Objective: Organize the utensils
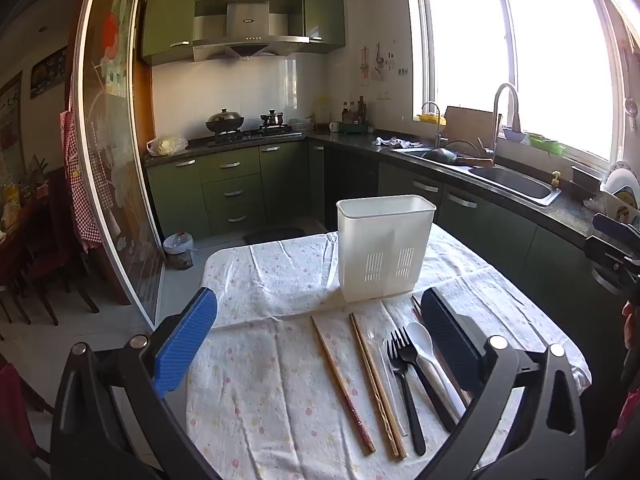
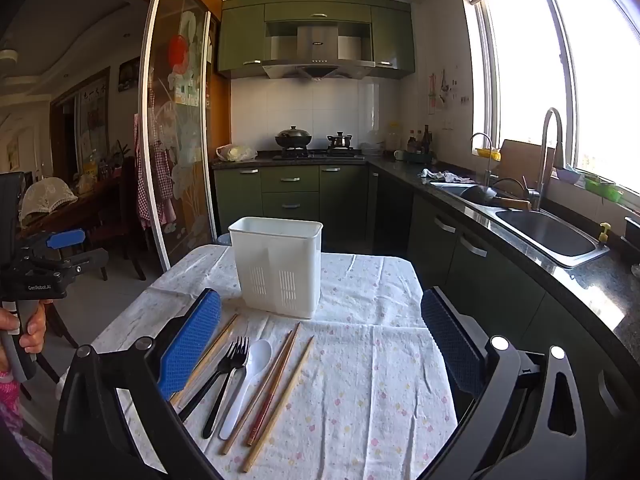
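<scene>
A white slotted utensil holder stands upright and empty-looking at the far side of a small table with a floral cloth. In front of it lie several wooden chopsticks, two black plastic forks and a white plastic spoon, side by side. My left gripper hovers open above the utensils, nothing between its blue pads. My right gripper is open too, over the cloth right of the utensils. The left gripper's body shows at the right wrist view's left edge, held by a hand.
Green kitchen cabinets and a dark counter with a steel sink run along the right, close to the table's right edge. A stove with pots is at the back. A glass sliding door and dining chairs stand to the left.
</scene>
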The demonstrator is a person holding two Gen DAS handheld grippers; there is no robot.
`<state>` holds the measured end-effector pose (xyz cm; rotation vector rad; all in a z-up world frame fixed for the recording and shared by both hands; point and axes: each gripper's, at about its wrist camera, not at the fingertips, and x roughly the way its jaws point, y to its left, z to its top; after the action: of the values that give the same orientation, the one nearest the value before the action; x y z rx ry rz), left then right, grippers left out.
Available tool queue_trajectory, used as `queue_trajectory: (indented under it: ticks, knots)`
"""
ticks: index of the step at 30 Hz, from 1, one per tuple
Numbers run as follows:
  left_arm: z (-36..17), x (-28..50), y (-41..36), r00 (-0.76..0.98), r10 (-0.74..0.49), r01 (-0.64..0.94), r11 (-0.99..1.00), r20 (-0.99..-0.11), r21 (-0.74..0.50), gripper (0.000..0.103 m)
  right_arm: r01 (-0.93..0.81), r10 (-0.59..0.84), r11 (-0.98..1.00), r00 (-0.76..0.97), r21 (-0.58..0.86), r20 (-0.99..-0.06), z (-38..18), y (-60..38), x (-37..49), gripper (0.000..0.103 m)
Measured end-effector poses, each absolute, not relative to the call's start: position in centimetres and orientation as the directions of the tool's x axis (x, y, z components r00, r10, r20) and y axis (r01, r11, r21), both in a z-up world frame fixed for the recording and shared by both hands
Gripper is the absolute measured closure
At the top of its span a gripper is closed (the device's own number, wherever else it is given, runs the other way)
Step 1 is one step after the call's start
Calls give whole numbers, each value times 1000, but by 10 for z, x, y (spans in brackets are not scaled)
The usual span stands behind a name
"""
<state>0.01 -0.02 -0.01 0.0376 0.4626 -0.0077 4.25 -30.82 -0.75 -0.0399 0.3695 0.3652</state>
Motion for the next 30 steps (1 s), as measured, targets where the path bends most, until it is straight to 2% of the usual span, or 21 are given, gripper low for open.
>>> queue_trajectory:
  ticks: [30]
  knots:
    - [-8,-1,0,891,-1,19,999,-453,34,6,-355,341,934,866,30,-366,-9,-308,44,4]
